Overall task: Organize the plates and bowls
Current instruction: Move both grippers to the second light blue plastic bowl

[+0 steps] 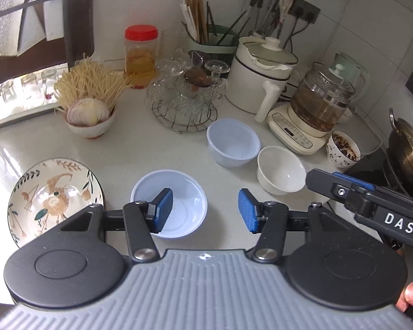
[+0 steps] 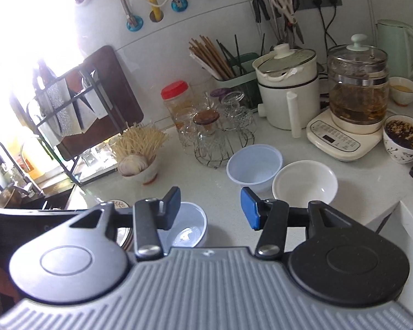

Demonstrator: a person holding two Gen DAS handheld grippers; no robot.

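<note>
A floral plate (image 1: 55, 198) lies on the white counter at the left. A pale blue plastic bowl (image 1: 187, 192) sits just ahead of my left gripper (image 1: 205, 210), which is open and empty above it. A second blue bowl (image 1: 232, 145) and a white ceramic bowl (image 1: 280, 173) stand farther right. My right gripper (image 2: 209, 209) is open and empty; it hovers above the near blue bowl (image 2: 190, 228), with the second blue bowl (image 2: 253, 165) and the white bowl (image 2: 305, 184) ahead. The right gripper's body shows in the left wrist view (image 1: 371, 206).
A bowl of onion and noodles (image 1: 90, 115), a red-lidded jar (image 1: 140, 55), a wire rack of glasses (image 1: 184, 96), a white pot (image 1: 261, 79), a glass kettle on its base (image 1: 316, 107), a patterned cup (image 1: 342, 148) and a wok (image 1: 407, 151) crowd the back and right.
</note>
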